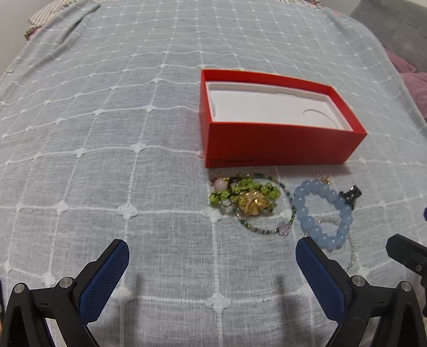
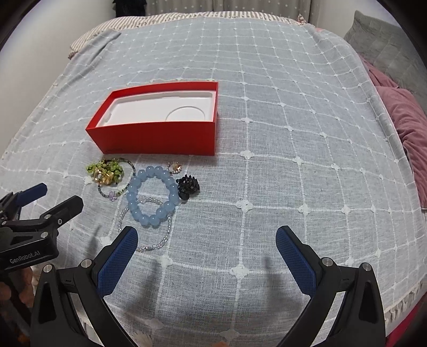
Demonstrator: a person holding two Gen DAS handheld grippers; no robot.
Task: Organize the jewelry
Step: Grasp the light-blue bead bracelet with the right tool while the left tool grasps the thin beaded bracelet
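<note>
An open red box with a white insert lies on the bed. In front of it lie a light blue bead bracelet, a green bead and gold piece, a thin beaded chain with a purple flower, a clear bead strand, a black clip and a small ring. My left gripper is open and empty, just short of the jewelry. My right gripper is open and empty, right of the pile.
A grey-blue bedspread with a white grid covers the bed. Pink bedding and a grey pillow lie at the right edge. A striped pillow is at the far end.
</note>
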